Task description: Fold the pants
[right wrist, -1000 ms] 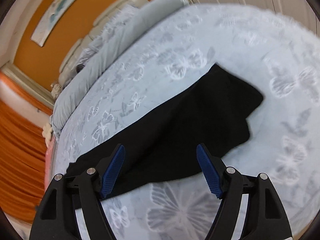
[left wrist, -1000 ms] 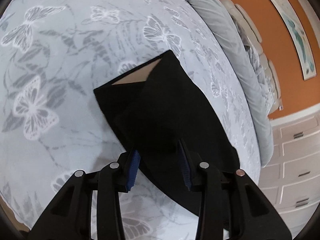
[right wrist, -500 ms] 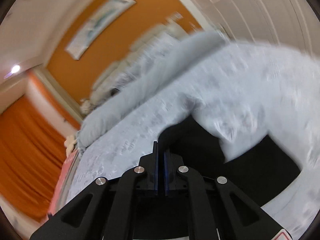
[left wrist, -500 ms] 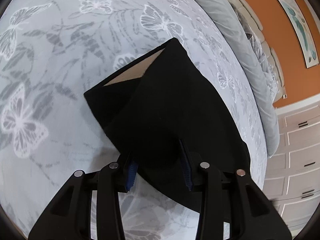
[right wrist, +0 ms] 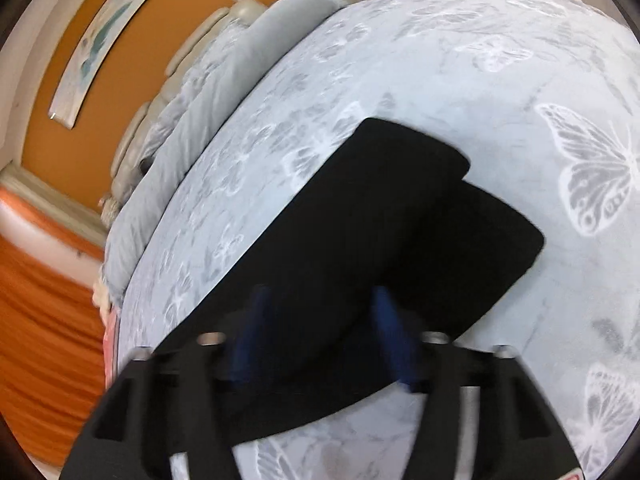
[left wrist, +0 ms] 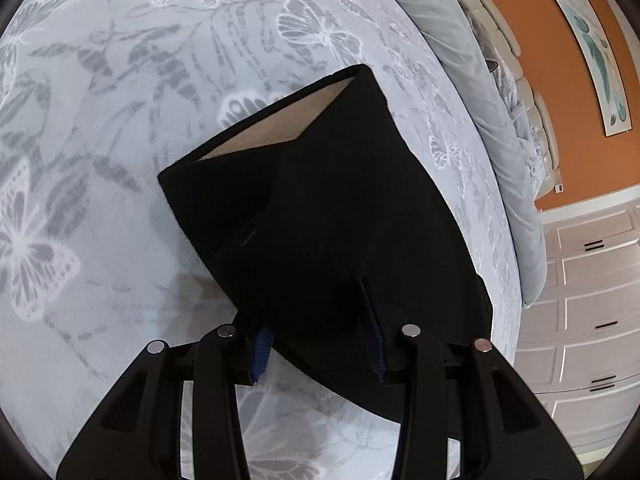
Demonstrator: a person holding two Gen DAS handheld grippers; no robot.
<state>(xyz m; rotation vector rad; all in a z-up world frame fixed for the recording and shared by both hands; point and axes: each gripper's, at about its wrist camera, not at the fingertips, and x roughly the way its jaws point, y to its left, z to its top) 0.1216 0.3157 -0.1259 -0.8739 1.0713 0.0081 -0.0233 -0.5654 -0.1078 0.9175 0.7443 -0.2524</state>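
Observation:
Black pants (left wrist: pixel 320 220) lie folded on the butterfly-print bedspread, with a tan lining showing at the waistband opening (left wrist: pixel 276 128). My left gripper (left wrist: pixel 316 332) is open, its blue-padded fingers (left wrist: pixel 260 344) straddling the near edge of the pants, low on the cloth. In the right wrist view the pants (right wrist: pixel 380 220) lie as a long black strip with a folded layer on top. My right gripper (right wrist: pixel 324 332) is open just above their near edge, blurred by motion.
The grey-blue bedspread (left wrist: pixel 100 120) spreads all around the pants. Grey pillows (left wrist: pixel 460 60) line the far side by an orange wall. White drawers (left wrist: pixel 580 300) stand beyond the bed edge. An orange curtain (right wrist: pixel 40 340) hangs at the left of the right wrist view.
The right gripper was shut half a second ago and is now open over the pants. The left gripper has moved lower and closer onto the pants edge.

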